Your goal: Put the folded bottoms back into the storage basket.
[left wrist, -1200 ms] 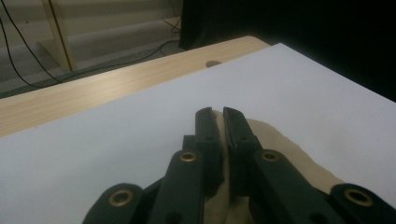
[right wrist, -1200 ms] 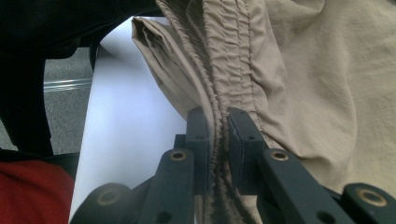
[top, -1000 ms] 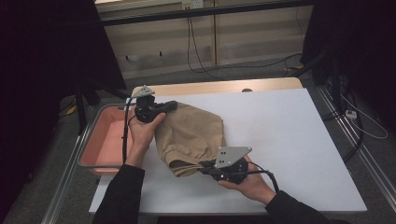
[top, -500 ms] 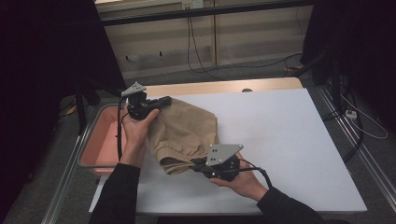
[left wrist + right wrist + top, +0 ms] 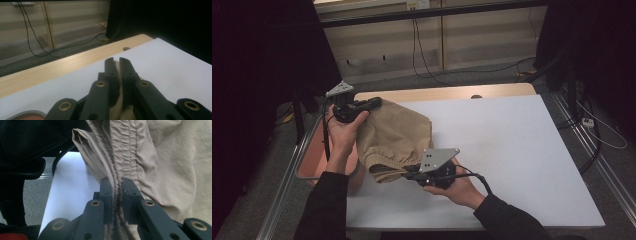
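Both grippers clamped on the tan garment (image 5: 394, 137). Left gripper (image 5: 371, 104): jaws nearly together, a thin fold of the fabric pinched between the pads (image 5: 125, 71), at the garment's far-left corner. Right gripper (image 5: 408, 172): jaws closed tight on the gathered elastic waistband (image 5: 123, 147), at the garment's near edge. Garment hangs bunched between the two grippers, over the left end of the white table (image 5: 512, 150); whether its underside touches the table I can't tell. Pink tray (image 5: 312, 162) sits just left of the garment, beside the table edge, under the left forearm. Wooden strip (image 5: 447, 92) runs along the table's far edge, behind the garment.
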`<state>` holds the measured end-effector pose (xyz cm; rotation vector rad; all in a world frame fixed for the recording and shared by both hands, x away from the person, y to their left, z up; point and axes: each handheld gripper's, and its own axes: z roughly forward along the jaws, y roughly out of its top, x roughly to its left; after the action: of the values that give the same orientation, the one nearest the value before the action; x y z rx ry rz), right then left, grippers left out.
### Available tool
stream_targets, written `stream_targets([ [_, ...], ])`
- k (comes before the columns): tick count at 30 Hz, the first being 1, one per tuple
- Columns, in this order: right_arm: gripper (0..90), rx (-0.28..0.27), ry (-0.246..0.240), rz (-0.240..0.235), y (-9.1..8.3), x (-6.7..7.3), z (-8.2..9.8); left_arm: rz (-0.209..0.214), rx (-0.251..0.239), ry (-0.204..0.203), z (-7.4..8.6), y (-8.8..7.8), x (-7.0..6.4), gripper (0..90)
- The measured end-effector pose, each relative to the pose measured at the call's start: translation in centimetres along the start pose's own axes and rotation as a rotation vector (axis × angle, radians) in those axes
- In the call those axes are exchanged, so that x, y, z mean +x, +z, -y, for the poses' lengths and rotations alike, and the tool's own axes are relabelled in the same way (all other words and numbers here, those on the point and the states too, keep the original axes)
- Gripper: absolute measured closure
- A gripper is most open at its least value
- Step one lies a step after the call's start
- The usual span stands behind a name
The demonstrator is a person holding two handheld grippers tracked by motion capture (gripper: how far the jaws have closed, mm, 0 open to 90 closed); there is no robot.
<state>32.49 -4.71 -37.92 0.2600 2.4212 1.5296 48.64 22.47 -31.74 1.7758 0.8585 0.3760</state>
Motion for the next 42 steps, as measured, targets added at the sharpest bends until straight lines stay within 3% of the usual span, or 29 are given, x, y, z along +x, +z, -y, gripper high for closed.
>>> stream_targets([
  [7,79.9,0.002,-0.006,-0.008,1.4,-0.4,-1.4,-0.025,-0.014,-0.023,-0.3,-1.2,1.1,86.2],
  [15,79.9,0.011,-0.026,-0.011,2.7,-0.4,-2.5,-0.051,-0.026,-0.021,-0.7,-2.2,1.8,86.3],
  [28,80.0,-0.017,-0.045,-0.035,4.4,-0.6,-4.3,-0.097,-0.036,-0.006,-1.6,-4.6,2.9,86.3],
  [42,80.0,-0.030,-0.073,-0.069,6.1,-1.2,-6.6,-0.143,-0.060,-0.036,-2.0,-6.9,4.7,86.4],
])
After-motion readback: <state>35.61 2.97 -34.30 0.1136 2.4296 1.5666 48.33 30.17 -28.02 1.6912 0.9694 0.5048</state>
